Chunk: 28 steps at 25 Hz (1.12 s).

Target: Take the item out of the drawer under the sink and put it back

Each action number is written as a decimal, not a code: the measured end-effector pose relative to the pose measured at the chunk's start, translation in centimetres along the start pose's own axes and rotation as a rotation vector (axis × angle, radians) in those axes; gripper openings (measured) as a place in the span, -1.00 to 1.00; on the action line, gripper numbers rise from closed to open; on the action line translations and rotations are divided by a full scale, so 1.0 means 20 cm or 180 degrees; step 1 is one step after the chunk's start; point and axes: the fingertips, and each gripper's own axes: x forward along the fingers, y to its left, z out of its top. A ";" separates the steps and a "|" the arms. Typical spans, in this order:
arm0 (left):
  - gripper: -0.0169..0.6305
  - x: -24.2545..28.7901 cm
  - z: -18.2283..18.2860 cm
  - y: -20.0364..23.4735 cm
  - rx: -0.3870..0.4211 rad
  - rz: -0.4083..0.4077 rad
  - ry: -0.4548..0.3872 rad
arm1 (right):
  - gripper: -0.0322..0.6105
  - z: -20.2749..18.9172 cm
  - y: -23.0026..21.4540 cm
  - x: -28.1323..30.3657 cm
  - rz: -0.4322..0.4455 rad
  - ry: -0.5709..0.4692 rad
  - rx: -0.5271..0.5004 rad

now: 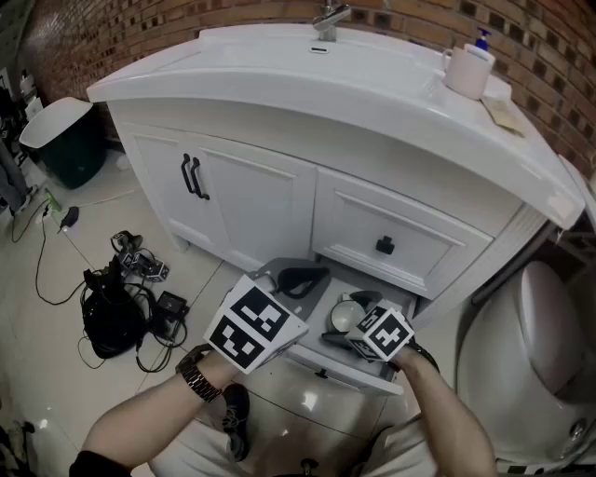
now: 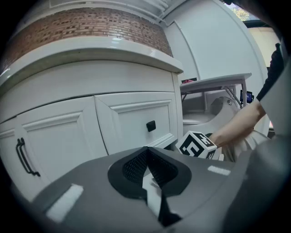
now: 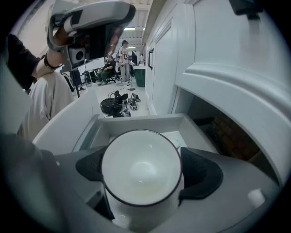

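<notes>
Left hand (image 1: 212,360): bare skin, with one shiny metal watch (image 1: 193,374) on the wrist.
Left tongs (image 1: 303,278): grey smooth body and black bumpy pads. The two jaws are pressed together with nothing in them. They hang above the left part of the open drawer.
Marker cubes: two, one on each tongs, white with black square shapes, the big one (image 1: 253,326) on the left and the small one (image 1: 384,333) on the right.
Cup (image 1: 346,313): one, round, white and shiny with a thin dark rim. It is inside the drawer under the sink.
Right tongs (image 3: 143,169): jaws spread as wide as they go, one black pad just beside each side of the cup, with the cup in between.
Right hand (image 1: 419,359): bare skin, low over the drawer's right corner.
Drawer (image 3: 141,123): one, pulled out, with flat pale walls.
Bin (image 1: 58,140): one, dark green with a white liner, far left.
Cables (image 1: 116,312): a black tangle on the shiny floor.
Door handles (image 1: 193,177): two, black, thin and curved.
Knob (image 1: 385,246): one, black and square, on the shut top drawer.
Tap (image 1: 328,19): one, silver metal.
Mug (image 1: 466,71): one, pale, on the white counter, with a blue pump top.
Wall (image 1: 140,28): red brick.
</notes>
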 end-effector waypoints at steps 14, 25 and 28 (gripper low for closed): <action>-0.89 -0.05 0.03 0.06 -0.0517 -0.0111 -0.0277 | 0.39 0.40 0.16 -0.99 -0.0850 -0.1724 -0.0296; -0.89 -0.03 0.14 -0.14 -0.0006 -0.0289 -0.0414 | 0.39 0.33 0.23 -1.32 -0.1129 -0.2088 -0.0356; -0.89 -0.02 0.11 -0.15 0.0131 -0.0244 -0.0340 | 0.39 0.31 0.24 -1.32 -0.1110 -0.2072 -0.0354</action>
